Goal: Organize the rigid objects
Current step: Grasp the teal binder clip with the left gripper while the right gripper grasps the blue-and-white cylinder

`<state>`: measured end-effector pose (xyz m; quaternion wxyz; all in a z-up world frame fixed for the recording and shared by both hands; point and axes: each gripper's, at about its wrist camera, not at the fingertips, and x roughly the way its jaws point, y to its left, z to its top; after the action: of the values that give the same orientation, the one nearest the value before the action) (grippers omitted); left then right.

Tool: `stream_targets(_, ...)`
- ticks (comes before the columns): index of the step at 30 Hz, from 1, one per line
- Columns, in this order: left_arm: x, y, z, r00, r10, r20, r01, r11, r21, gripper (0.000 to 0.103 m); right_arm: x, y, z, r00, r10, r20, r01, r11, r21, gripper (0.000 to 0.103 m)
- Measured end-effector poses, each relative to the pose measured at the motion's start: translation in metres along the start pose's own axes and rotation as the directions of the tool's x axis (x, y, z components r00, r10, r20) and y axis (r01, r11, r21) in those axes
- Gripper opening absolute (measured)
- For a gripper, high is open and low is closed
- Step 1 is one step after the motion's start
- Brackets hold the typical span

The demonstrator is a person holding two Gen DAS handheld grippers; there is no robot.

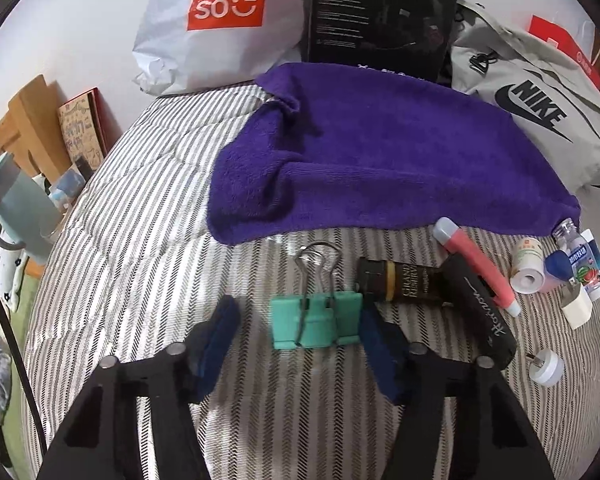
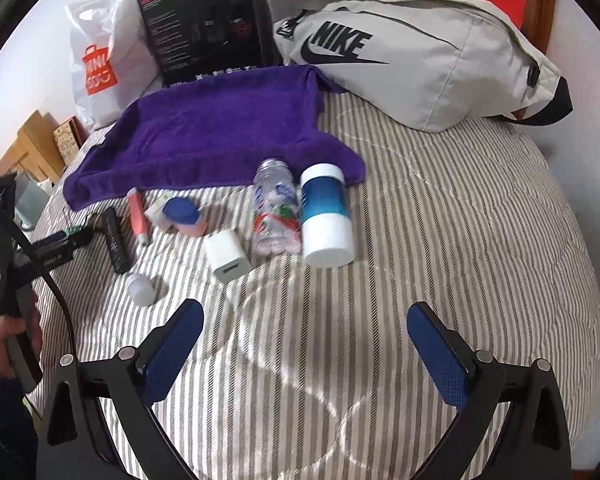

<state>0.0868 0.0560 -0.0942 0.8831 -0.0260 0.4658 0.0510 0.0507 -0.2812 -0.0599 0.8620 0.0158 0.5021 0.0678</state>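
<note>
Two grippers over a striped quilt [image 2: 420,208], both with the tongs spread wide and nothing between the pads.

The left gripper [image 1: 296,336] sits low right behind a teal binder clip [image 1: 317,322]. The clip lies flat on the quilt between the two blue pads, wire handles pointing away toward the purple towel [image 1: 380,152]. The right-side pad [image 1: 374,334] looks like it's touching or almost touching the clip's edge; I can't tell which. The other pad is clearly apart from it.

Just to the right of the clip there's a dark tube with a gold band [image 1: 396,282], then a black pen-shaped case [image 1: 484,308] lying across its end, with a pink-and-grey tube [image 1: 476,266] alongside that. A small white round plug thing [image 1: 546,366] sits on its own nearer the camera.

The right gripper [image 2: 304,344] hovers above bare quilt, well apart from everything. Ahead of it: a white USB charger cube [image 2: 229,256], a clear plastic bottle [image 2: 278,210] lying on its side, and a white-and-blue canister [image 2: 326,216] just beside it, also lying down, both with their far ends at the towel's edge. Left of those is a pink jar with a blue lid [image 2: 184,216].

Behind the towel: a Miniso bag [image 1: 220,20], a black box [image 1: 384,16] and a grey Nike bag [image 2: 412,48].
</note>
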Motion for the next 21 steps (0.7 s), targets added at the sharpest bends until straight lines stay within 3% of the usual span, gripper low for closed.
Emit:
stream_targets(1,-0.001,-0.002,0.000,1.000,-0.012,0.002,0.012,1.000,0.005,0.042,0.002,-0.003,0.003,1.000,0.000,0.003,0.000,1.000,0.007,0.101)
stream_targets(2,-0.002,-0.003,0.000,1.000,-0.015,0.003,0.015,1.000,0.009,0.040,0.004,-0.006,0.007,1.000,0.001,0.008,-0.002,1.000,0.013,0.100)
stream_targets(6,-0.002,-0.006,-0.001,1.000,-0.007,0.006,0.006,1.000,0.015,0.040,0.015,-0.016,0.022,1.000,0.009,0.021,-0.009,0.999,0.038,0.100)
stream_targets(10,-0.001,-0.005,0.000,1.000,-0.012,-0.004,0.012,1.000,0.020,0.040,0.034,-0.027,0.037,1.000,-0.009,0.007,0.009,0.999,0.047,0.088)
stream_targets(12,-0.001,-0.005,0.001,1.000,-0.013,-0.007,0.013,1.000,0.017,0.040,0.042,-0.031,0.042,1.000,-0.017,-0.002,0.017,0.999,0.048,0.088)
stream_targets(21,0.000,-0.005,0.002,1.000,-0.012,-0.013,0.012,1.000,0.015,0.040,0.068,-0.025,0.050,0.999,-0.017,-0.029,0.016,1.000,-0.021,0.081)
